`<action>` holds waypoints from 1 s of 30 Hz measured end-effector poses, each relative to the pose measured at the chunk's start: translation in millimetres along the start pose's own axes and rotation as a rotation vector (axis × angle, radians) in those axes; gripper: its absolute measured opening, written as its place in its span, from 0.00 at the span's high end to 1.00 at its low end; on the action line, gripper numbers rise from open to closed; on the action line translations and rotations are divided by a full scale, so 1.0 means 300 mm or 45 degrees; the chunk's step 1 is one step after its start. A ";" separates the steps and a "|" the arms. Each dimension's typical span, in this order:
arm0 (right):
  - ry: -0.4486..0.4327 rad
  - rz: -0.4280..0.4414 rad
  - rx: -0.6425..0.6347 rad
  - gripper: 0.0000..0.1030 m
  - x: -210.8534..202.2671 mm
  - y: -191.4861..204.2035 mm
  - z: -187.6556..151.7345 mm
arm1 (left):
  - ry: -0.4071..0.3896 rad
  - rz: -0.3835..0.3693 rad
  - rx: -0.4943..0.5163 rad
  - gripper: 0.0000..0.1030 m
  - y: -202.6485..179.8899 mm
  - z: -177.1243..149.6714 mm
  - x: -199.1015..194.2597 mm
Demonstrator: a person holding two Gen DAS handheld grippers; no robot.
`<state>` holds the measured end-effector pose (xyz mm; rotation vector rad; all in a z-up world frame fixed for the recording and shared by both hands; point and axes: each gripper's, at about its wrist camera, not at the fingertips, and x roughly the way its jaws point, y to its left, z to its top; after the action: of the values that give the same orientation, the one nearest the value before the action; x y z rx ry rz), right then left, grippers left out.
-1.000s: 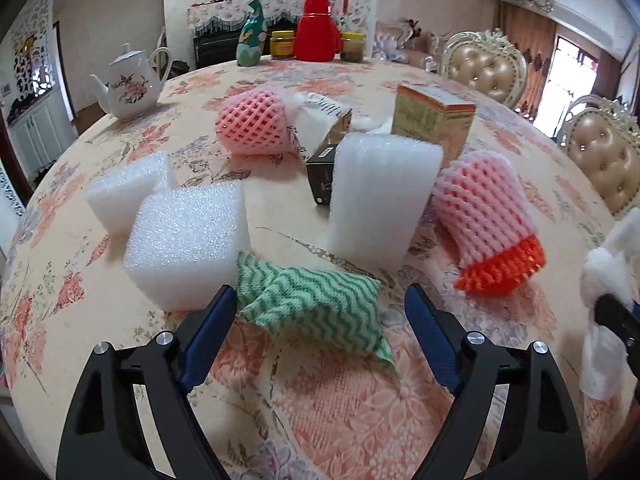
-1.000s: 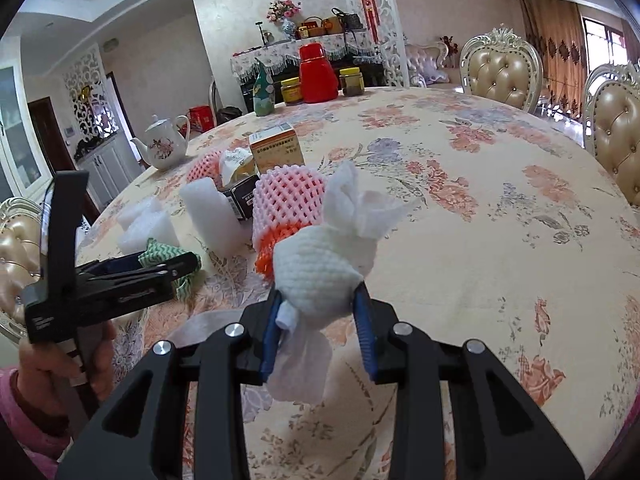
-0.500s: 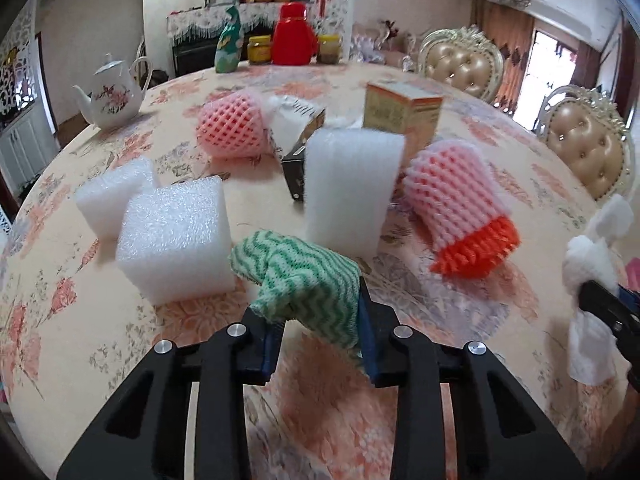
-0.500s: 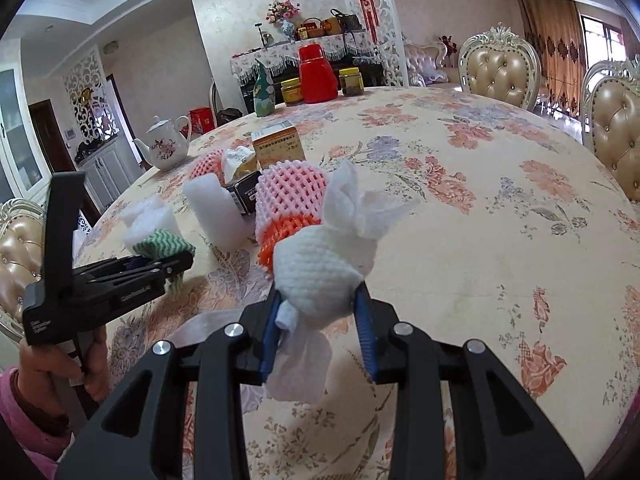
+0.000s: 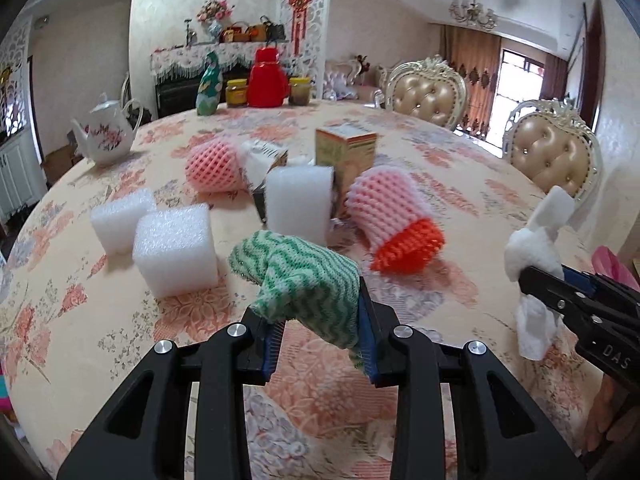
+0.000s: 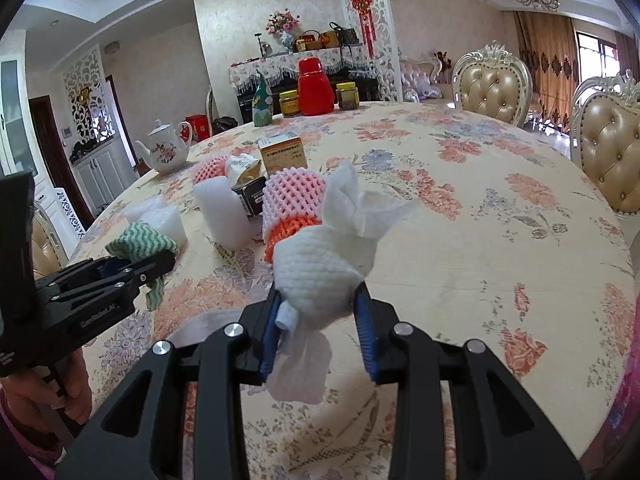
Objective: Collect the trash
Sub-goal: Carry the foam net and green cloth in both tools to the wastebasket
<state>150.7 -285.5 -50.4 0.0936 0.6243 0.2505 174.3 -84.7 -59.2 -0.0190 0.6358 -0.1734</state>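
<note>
My left gripper [image 5: 320, 320] is shut on a green-and-white zigzag cloth [image 5: 304, 276] and holds it above the floral table [image 5: 460, 200]. It also shows in the right wrist view [image 6: 138, 246]. My right gripper [image 6: 318, 320] is shut on a white foam net with tissue [image 6: 324, 264], also seen at the right of the left wrist view [image 5: 532, 252]. On the table lie white foam blocks [image 5: 174, 250], a tall foam piece [image 5: 298, 204], two pink foam nets [image 5: 390, 210] and small boxes [image 5: 346, 152].
A teapot [image 5: 106, 134] stands at the far left. A red jug [image 5: 266, 78], jars and a green bottle [image 5: 210, 90] stand at the far edge. Padded chairs [image 5: 554, 152] stand at the right. A pink bag edge [image 5: 616, 268] shows right.
My left gripper closed on the green cloth and lifted it off the table. My right gripper kept its hold on the white net and barely moved.
</note>
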 end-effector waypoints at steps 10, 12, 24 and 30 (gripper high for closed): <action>-0.018 -0.037 0.043 0.68 -0.048 -0.066 -0.031 | -0.034 -0.036 0.105 0.70 -0.112 -0.005 -0.035; -0.020 -0.042 0.052 0.68 -0.054 -0.079 -0.039 | -0.036 -0.043 0.123 0.70 -0.133 -0.006 -0.037; -0.038 -0.122 0.120 0.68 -0.105 -0.194 -0.074 | -0.025 -0.116 0.237 0.70 -0.286 -0.008 -0.014; -0.049 -0.200 0.173 0.68 -0.140 -0.287 -0.094 | -0.021 -0.193 0.303 0.70 -0.380 0.007 0.001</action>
<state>118.8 -379.1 -63.4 0.1791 0.6064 0.0537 158.2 -197.3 -49.7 0.1608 0.5942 -0.3940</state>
